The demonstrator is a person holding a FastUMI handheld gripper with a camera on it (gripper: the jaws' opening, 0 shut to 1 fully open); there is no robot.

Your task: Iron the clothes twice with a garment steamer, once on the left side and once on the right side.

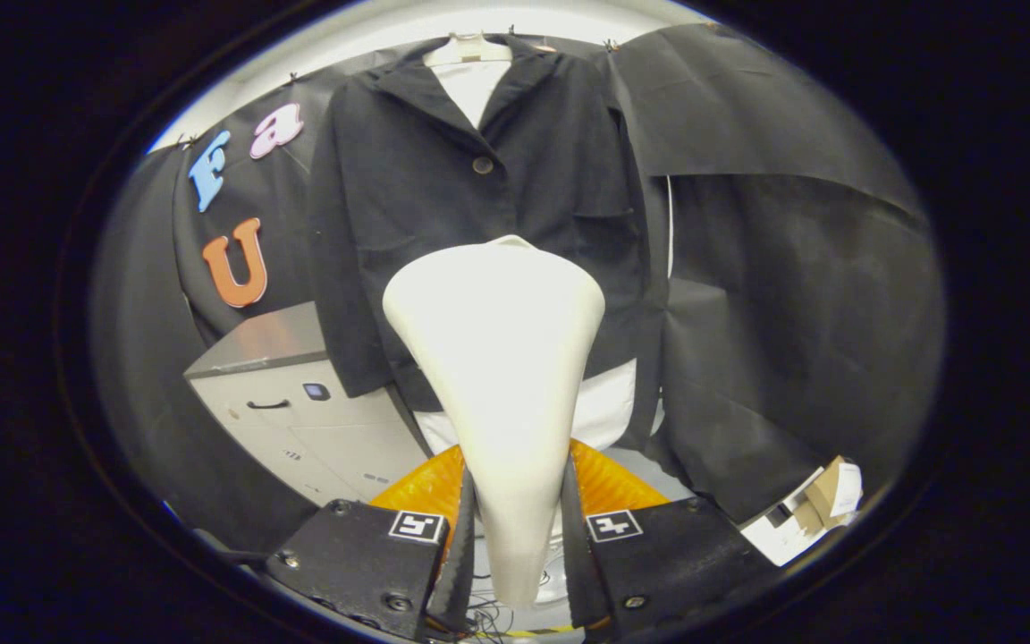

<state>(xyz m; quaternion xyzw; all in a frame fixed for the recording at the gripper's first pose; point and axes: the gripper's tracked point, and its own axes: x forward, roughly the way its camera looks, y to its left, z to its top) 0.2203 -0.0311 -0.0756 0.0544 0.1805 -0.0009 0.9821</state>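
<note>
**Steamer head held upright before hanging jacket**

Item 1. Gripper (515,546), lower centre of the frame. Its jaws are closed narrowly on the slim lower neck of the garment steamer, one finger pressing each side. Square printed markers sit on the two finger blocks.

Item 2. Garment steamer (497,358), white, funnel-shaped, centre of the frame. Long axis runs vertically, roughly in line with the fingers: narrow neck at the bottom between the jaws, body widening upward to a broad rounded head. The head points up and away, toward the jacket beyond it. Whether the head touches the cloth cannot be told.

Item 3. Jacket (408,197), dark, with collar and lapels, upper centre of the frame. It hangs upright on a pale hanger (468,49) against the booth wall, front facing the camera. One round button (482,165) shows at the closure, above the steamer head. A white garment (470,85) shows in the open neck and again below the hem, behind the steamer.

Item 4. Cabinet (300,411), light grey, with a drawer handle, left of centre, beside the jacket's lower edge.

Item 5. Orange ribbed object (430,487), lower centre, just behind the fingers and either side of the steamer neck.

Item 6. Cardboard box (828,496), small, lower right, at the foot of the black wall cloth.
</note>
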